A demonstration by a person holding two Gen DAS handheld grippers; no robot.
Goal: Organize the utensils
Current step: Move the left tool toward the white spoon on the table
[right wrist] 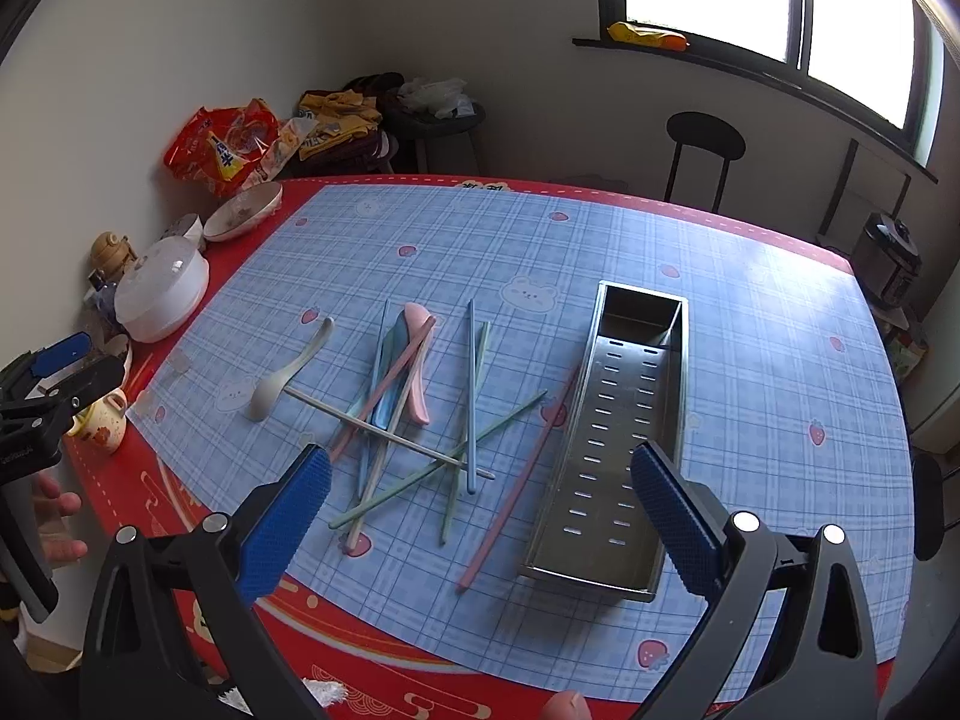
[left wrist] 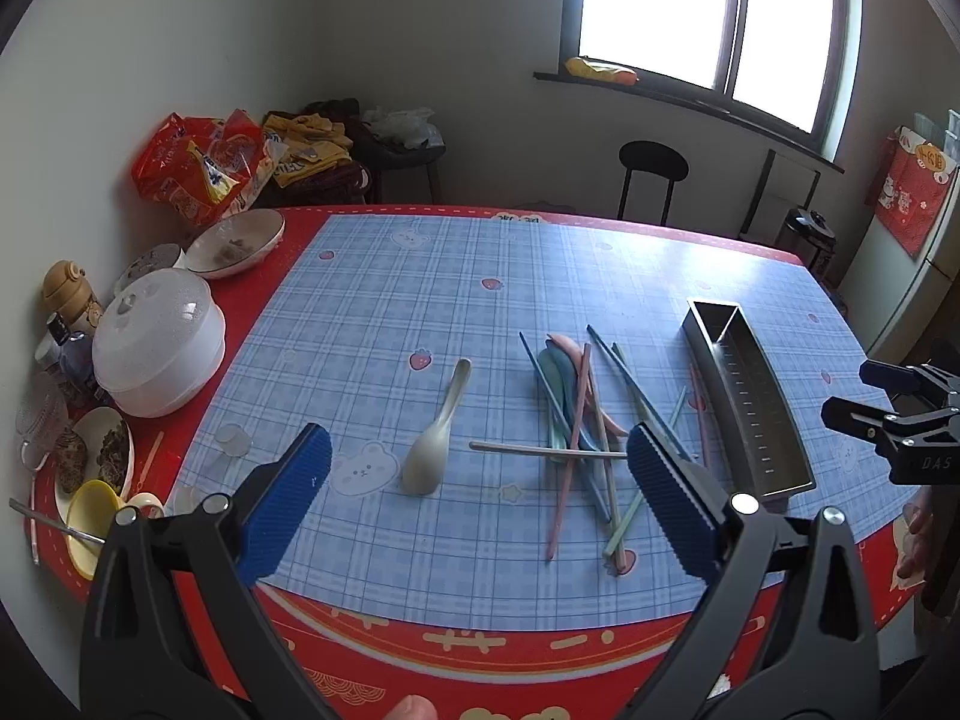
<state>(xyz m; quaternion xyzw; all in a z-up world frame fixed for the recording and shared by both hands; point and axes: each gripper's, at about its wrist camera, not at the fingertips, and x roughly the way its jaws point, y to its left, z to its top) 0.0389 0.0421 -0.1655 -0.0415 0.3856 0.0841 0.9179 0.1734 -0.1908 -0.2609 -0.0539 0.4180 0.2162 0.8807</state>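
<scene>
Both tools, left (left wrist: 477, 495) and right (right wrist: 480, 498), gape empty; metal tray (right wrist: 606, 444) runs lengthwise away.

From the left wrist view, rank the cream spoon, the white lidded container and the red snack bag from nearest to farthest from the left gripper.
Measured from the left gripper, open above the mat:
1. Cream spoon, straight ahead between the fingers, bowl end closest.
2. White lidded container, off to the left on the red border.
3. Red snack bag, far left corner by the wall.
</scene>
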